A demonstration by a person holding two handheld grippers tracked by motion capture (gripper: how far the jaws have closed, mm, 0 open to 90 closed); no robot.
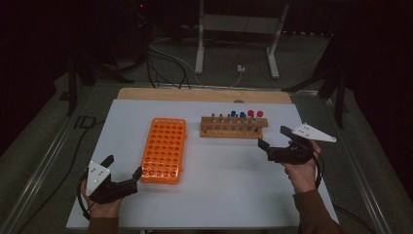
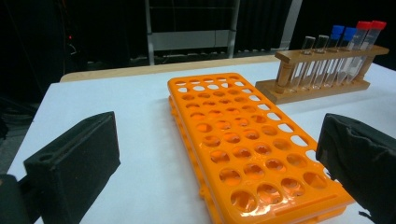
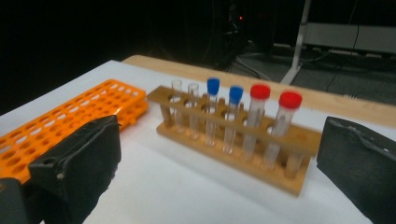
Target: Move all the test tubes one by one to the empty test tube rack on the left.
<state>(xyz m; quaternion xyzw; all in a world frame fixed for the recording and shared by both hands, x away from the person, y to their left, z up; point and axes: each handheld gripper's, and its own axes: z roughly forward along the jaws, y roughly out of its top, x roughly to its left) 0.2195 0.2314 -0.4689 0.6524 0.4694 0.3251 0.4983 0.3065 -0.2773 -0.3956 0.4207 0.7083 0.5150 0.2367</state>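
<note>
The left gripper (image 1: 122, 166) has its jaws spread wide w/ nothing between them; it sits at the near left of the white tabletop (image 1: 224, 195), just beside the near end of the orange tube rack (image 1: 164, 149), one jaw tip close to the rack's near corner but apart from it. In the left gripper view the two black jaws frame that orange tube rack (image 2: 247, 149), which looks empty, holes open.

The right gripper (image 1: 275, 137) is also wide open, holding and touching nothing. It hangs near the right end of the wooden test-tube rack (image 1: 234, 126), jaws aimed toward it, w/ a gap of bare tabletop between. In the right gripper view the wooden test-tube rack (image 3: 233, 140) stands between the jaws but farther off, approx. centred.

The wooden rack carries six tubes upright: two clear uncapped tubes (image 3: 184, 105), two blue-capped tubes (image 3: 224, 112), two red-capped tubes (image 3: 275, 126). The red-capped ones stand at the end nearest the right gripper, w/ nothing in the way between jaws and tubes.

The wooden rack's long axis runs left-right across the tabletop, at the far middle. The orange rack's long axis runs near-far, approx. at right angles to the wooden one; it lies left of it, the two apart. A wooden board edge (image 1: 204, 94) shows beyond the far side of the white top.
</note>
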